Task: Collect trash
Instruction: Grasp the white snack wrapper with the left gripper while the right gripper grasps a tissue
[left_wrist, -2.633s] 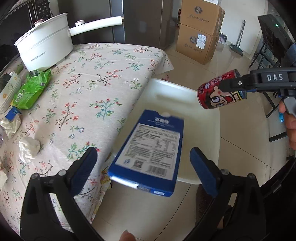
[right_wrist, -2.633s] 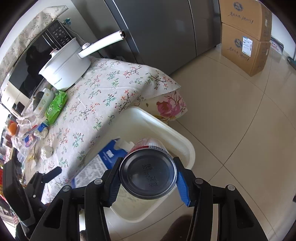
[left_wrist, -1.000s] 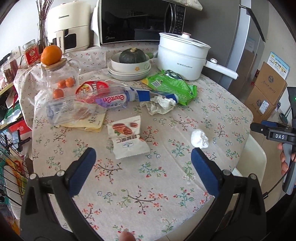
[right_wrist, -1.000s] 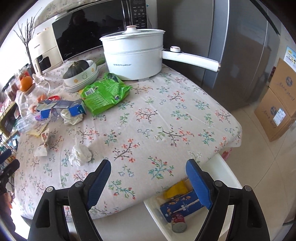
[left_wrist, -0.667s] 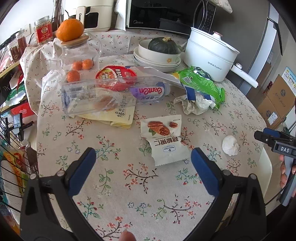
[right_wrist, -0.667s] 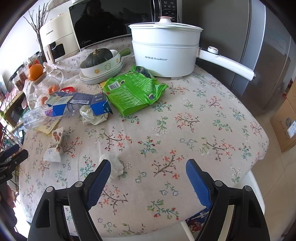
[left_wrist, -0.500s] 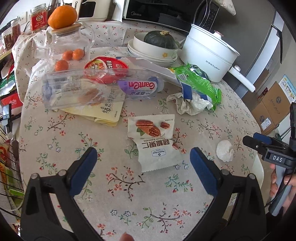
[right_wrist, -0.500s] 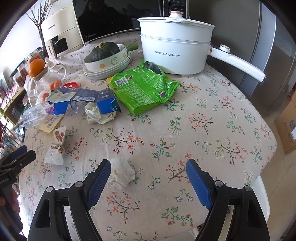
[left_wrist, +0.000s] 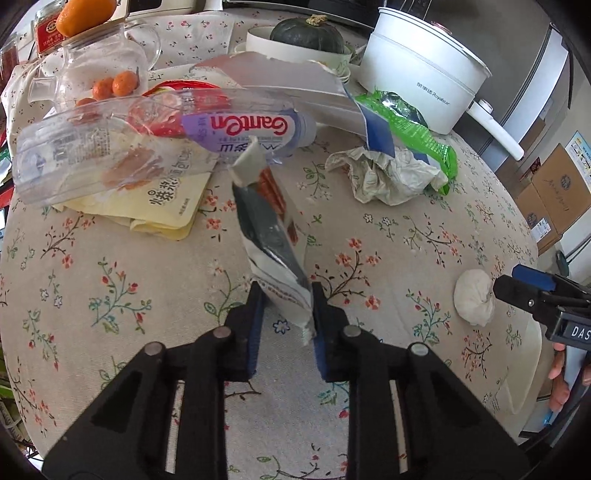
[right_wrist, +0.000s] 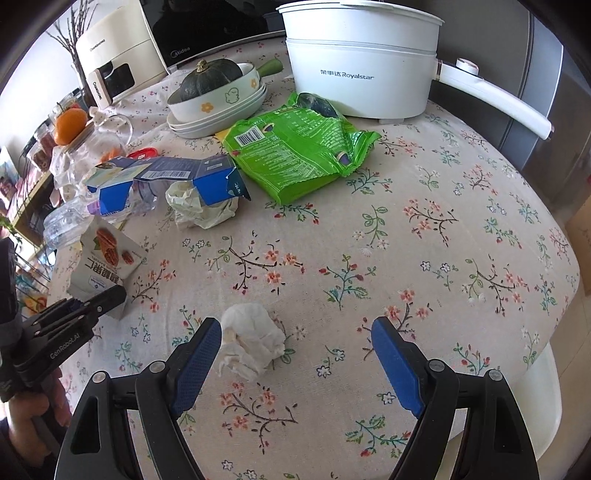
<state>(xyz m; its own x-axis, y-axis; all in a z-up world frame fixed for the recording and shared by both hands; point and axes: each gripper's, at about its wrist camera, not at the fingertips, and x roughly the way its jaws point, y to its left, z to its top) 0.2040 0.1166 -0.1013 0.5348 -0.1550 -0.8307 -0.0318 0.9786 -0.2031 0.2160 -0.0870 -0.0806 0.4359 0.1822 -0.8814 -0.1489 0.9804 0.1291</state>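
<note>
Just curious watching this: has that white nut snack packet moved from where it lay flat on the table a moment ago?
Yes. The nut packet is now tilted up off the tablecloth, pinched in the closing left gripper.

From my feed: tissue ball (right_wrist: 255, 341) on the table (right_wrist: 443, 258), near edge. Behind it, crumpled paper (right_wrist: 201, 206) and carton (right_wrist: 166, 177); bag (right_wrist: 295, 151) to their right. Pot (right_wrist: 360, 62) behind bag. Bowl (right_wrist: 218, 99) left of pot, squash (right_wrist: 210, 83) in it. Nut packet (right_wrist: 105, 264) far left.
</note>
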